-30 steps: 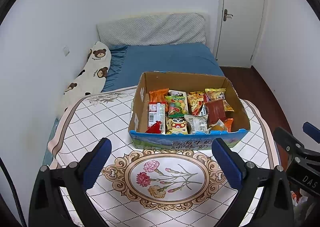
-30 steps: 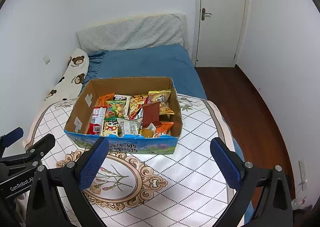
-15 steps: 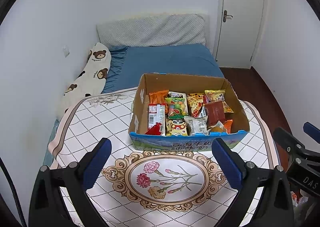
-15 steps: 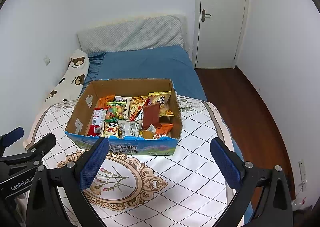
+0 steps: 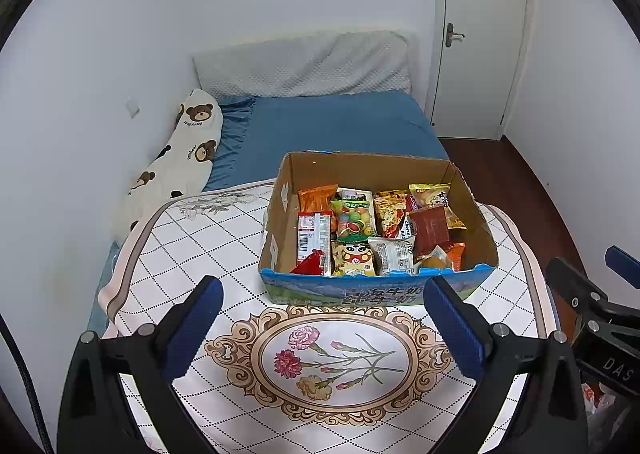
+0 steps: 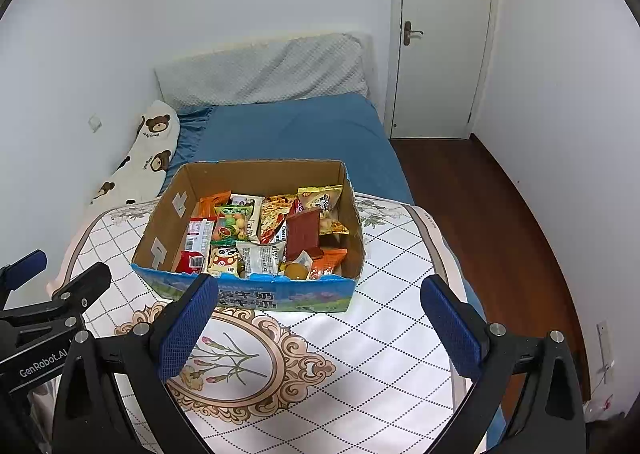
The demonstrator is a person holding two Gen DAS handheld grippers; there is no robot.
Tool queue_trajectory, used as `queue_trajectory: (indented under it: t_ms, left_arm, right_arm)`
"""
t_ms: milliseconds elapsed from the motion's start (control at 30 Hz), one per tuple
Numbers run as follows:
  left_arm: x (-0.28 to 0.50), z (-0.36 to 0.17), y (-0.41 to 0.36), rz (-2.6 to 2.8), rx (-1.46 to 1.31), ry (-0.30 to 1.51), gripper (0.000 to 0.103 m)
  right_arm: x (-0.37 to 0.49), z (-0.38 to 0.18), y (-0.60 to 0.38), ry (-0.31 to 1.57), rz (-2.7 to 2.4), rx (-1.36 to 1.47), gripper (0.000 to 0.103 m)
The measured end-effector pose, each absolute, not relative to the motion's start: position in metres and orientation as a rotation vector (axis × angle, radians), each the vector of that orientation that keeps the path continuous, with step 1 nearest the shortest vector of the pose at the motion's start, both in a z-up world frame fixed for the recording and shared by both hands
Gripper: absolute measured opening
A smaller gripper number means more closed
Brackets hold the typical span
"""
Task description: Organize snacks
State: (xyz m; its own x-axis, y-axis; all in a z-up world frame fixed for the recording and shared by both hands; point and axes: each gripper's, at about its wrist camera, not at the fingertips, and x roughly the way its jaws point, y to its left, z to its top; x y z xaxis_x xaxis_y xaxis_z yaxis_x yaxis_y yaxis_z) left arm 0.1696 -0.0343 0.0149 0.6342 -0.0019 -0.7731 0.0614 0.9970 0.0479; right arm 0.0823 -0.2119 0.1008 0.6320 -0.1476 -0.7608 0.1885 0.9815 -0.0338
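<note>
Open brown cardboard box (image 5: 468,189) of snack packets (image 5: 352,215), ahead of spread, empty left gripper (image 5: 322,328) and right gripper (image 6: 318,328), apart from both

Both views have drawn back from the box (image 5: 378,230) slightly.

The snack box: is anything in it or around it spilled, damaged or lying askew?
Nothing has spilled; every packet sits inside the box. The packets are a loose jumble: the dark red packet stands tilted over others. The box's front rim looks roughly torn. Both grippers, left and right, are open and hold nothing.
</note>
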Motion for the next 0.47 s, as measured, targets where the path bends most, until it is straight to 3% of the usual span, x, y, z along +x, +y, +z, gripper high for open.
queue_trajectory:
  t_ms: [467]
  left_arm:
    - [0.169,0.0155,-0.0333,-0.038,0.074,0.871,0.103]
  right_arm:
    - [0.0812,0.1005,-0.2118,0.864,-0.19,0.05,0.103]
